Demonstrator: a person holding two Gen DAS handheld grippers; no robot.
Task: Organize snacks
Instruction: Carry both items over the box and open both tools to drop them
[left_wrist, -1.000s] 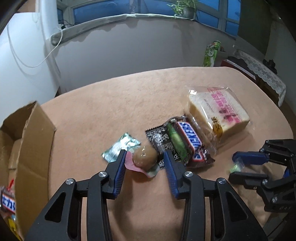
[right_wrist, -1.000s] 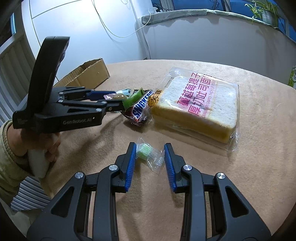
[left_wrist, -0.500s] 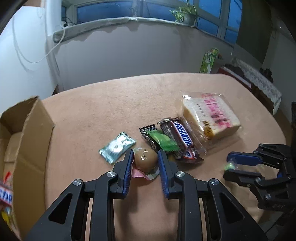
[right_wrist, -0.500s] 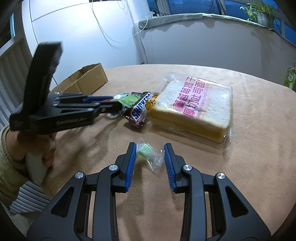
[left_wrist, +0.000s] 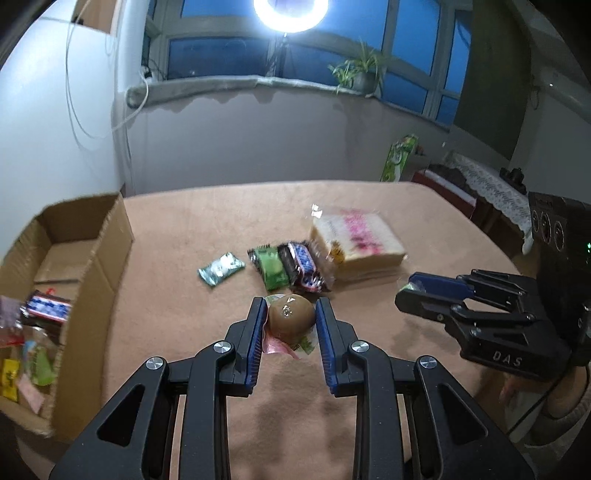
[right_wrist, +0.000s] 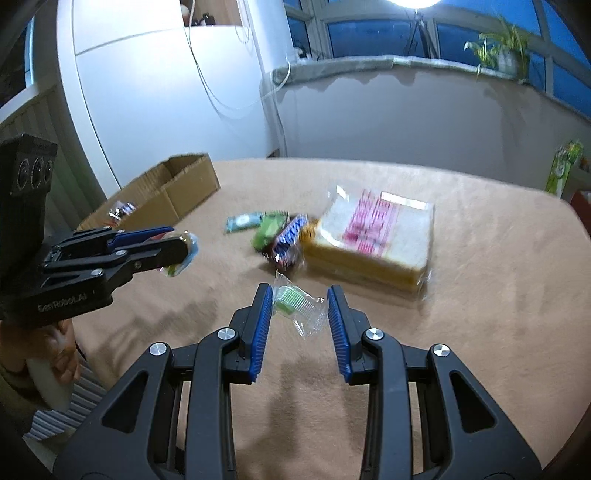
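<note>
My left gripper (left_wrist: 290, 314) is shut on a round brown wrapped snack (left_wrist: 291, 319) and holds it above the table; it also shows in the right wrist view (right_wrist: 181, 245). My right gripper (right_wrist: 299, 304) is shut on a small clear packet with a green candy (right_wrist: 295, 304), lifted off the table; it shows in the left wrist view (left_wrist: 410, 290). On the table lie a teal packet (left_wrist: 221, 267), a green packet (left_wrist: 271, 267), a Snickers bar (left_wrist: 303, 264) and a bagged bread loaf (left_wrist: 356, 245).
An open cardboard box (left_wrist: 55, 288) with several snacks inside stands at the table's left edge; it shows in the right wrist view (right_wrist: 166, 192). The table has a tan cloth (left_wrist: 184, 314). A green carton (left_wrist: 399, 157) stands beyond the far edge.
Both grippers have risen off the table, each with its snack. The left one closed on the round snack during the last second. The views now tilt up toward the window.
</note>
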